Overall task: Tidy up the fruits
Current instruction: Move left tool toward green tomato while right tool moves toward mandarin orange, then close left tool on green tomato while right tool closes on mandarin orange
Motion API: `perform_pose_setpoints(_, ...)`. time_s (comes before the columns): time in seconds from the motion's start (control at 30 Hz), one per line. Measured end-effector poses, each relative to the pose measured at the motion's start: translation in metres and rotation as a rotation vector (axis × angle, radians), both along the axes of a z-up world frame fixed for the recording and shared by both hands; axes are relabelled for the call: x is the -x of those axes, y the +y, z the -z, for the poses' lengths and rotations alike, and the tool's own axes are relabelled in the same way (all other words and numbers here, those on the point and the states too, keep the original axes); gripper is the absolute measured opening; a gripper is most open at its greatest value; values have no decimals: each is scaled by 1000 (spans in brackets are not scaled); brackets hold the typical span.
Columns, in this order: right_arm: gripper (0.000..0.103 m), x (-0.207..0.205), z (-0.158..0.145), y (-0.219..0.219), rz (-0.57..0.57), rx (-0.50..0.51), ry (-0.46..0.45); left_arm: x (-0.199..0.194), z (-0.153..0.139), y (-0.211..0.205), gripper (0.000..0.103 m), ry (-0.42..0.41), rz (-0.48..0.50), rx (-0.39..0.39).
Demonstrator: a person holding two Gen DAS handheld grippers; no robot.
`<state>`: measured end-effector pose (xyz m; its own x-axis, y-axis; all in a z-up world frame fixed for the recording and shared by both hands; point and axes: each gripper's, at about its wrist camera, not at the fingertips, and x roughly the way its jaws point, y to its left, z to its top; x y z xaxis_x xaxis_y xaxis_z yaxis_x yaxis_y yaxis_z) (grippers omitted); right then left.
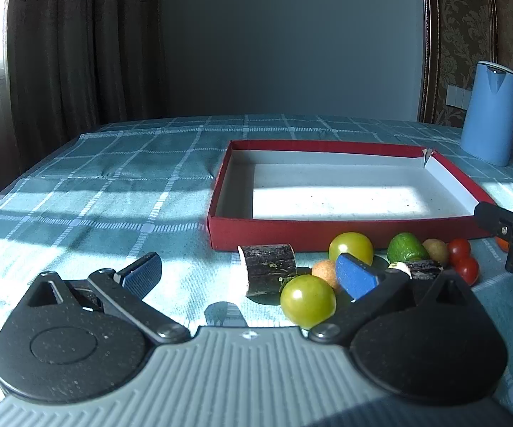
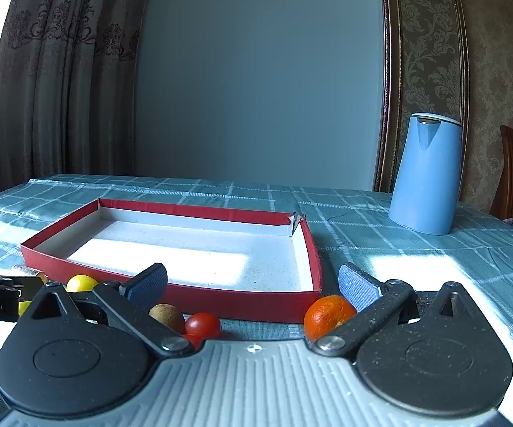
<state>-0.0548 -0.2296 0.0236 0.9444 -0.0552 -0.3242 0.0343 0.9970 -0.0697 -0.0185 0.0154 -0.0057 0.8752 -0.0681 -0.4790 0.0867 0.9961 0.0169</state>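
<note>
Two claws spread, holding nothing. Your left claw has the green tomato just inside its right finger, nearer than the right claw; red box ahead on desk.

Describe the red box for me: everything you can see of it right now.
The red box is a shallow rectangular cardboard tray, red outside, white inside. It lies flat and open on the checked tablecloth, with nothing in it; sunlight falls across its floor. Its far right corner is torn and bent. Fruits sit along its near wall, an orange right at its near right corner. Neither tool touches it.
</note>
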Motion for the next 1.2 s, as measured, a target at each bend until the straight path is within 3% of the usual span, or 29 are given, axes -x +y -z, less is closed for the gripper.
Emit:
perform_pose_setpoints(0.5, 103, 6, 1, 5, -46, 24, -30, 0, 1, -3, 103, 8, 19, -12)
perform_pose_setpoints(0.8, 103, 11, -5, -11, 15, -42, -93, 2, 1, -7, 103, 7, 44, -31)
perform_pose_setpoints(1.2, 103, 6, -8, -26, 44, -119, -66, 11, 3, -16, 103, -20, 107, -83)
